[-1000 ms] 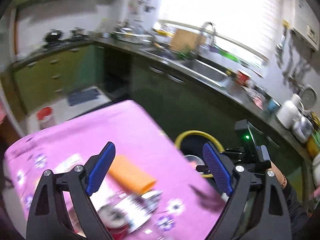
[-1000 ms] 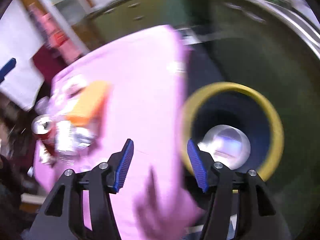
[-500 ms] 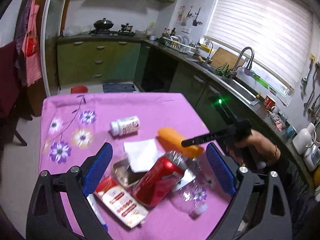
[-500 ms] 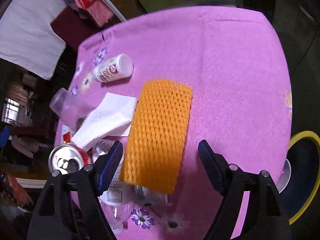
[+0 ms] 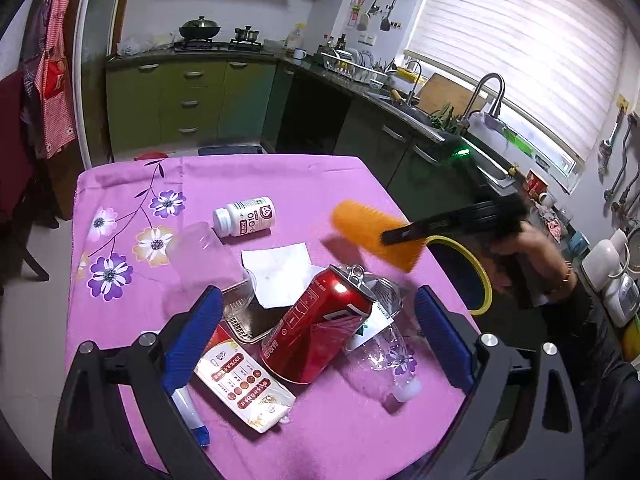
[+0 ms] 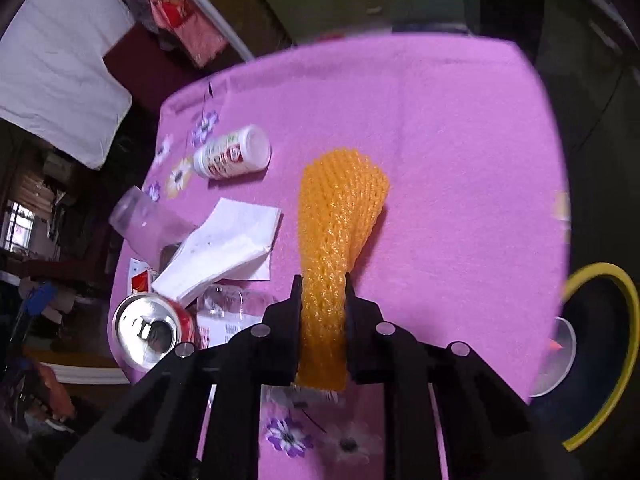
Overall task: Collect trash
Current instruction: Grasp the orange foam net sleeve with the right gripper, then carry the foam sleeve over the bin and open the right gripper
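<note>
the right tongs [image 6: 322, 312] pinched the orange foam net sleeve [image 6: 336, 232] lengthwise above the desk [image 6: 460, 152], the yellow-rimmed bin [image 6: 612, 344] off to their right, while the left tongs [image 5: 316, 334] hung spread over the red can [image 5: 316, 332].

A home kitchen: green cabinets [image 5: 188, 96], a stove with pots [image 5: 218, 38], and a sink with faucet [image 5: 486, 96].

A counter [image 5: 132, 184] under pink flowered cloth — pill bottle [image 5: 245, 216], napkin [image 5: 280, 272], red can [image 5: 316, 328], sachet [image 5: 244, 392] lie there.
</note>
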Demonstrator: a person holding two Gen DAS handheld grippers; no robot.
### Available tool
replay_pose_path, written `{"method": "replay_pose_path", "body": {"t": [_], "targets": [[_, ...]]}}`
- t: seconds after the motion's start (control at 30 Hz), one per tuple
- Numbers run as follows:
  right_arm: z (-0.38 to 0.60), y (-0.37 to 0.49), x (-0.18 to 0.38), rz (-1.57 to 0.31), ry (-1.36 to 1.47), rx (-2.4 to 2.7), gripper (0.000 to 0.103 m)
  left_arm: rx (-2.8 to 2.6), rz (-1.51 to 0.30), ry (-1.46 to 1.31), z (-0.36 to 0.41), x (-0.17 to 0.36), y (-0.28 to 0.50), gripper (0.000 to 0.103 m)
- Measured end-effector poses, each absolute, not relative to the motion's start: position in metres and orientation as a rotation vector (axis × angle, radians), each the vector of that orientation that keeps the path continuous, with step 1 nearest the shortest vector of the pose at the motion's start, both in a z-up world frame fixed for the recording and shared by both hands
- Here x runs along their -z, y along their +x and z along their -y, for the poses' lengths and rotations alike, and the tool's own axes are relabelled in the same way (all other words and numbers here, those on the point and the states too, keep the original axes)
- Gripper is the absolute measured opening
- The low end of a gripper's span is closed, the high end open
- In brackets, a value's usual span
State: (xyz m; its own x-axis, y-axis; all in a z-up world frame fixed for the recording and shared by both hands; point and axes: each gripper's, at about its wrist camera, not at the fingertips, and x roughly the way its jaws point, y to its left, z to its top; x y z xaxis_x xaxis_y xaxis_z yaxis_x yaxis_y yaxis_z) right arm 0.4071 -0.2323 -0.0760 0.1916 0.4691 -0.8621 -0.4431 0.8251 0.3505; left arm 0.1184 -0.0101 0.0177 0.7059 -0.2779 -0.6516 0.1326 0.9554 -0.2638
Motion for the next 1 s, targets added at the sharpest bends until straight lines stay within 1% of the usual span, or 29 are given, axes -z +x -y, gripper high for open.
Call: {"method": "replay_pose_path", "body": {"t": [0.1, 0.2, 0.27, 0.4, 0.5, 0.6, 0.67, 0.73, 0.9, 1.0], "targets": [[0.282, 0.399, 0.060, -1.164, 0.054, -0.554, 0.018, 0.252, -0.759, -0.190, 0.015, -0.015, 0.118, 0.092], [0.340, 0.395, 0.062, -1.156, 0.099, -0.432, 0.018, 0.281, -0.769, -0.168, 0.021, -0.011, 0.119, 0.093], [0.383, 0.393, 0.074, -1.162, 0.111, -0.307, 0.018, 0.302, -0.779, -0.147, 0.025, -0.007, 0.120, 0.096], [0.435, 0.396, 0.104, -1.204, 0.129, -0.164, 0.018, 0.349, -0.788, -0.111, 0.032, 0.000, 0.119, 0.096], [0.463, 0.405, 0.125, -1.225, 0.164, -0.106, 0.022, 0.387, -0.793, -0.084, 0.037, 0.004, 0.118, 0.096], [0.480, 0.417, 0.143, -1.243, 0.180, -0.056, 0.031, 0.413, -0.793, -0.049, 0.040, 0.007, 0.117, 0.096], [0.485, 0.422, 0.152, -1.255, 0.188, -0.048, 0.044, 0.440, -0.792, -0.015, 0.044, 0.009, 0.116, 0.096], [0.489, 0.426, 0.161, -1.275, 0.185, -0.030, 0.050, 0.463, -0.790, 0.035, 0.048, 0.010, 0.116, 0.096], [0.493, 0.423, 0.159, -1.265, 0.195, -0.020, 0.051, 0.476, -0.784, 0.158, 0.054, 0.015, 0.123, 0.096], [0.490, 0.416, 0.154, -1.251, 0.198, -0.025, 0.052, 0.508, -0.800, 0.172, 0.053, 0.020, 0.131, 0.096]]}}
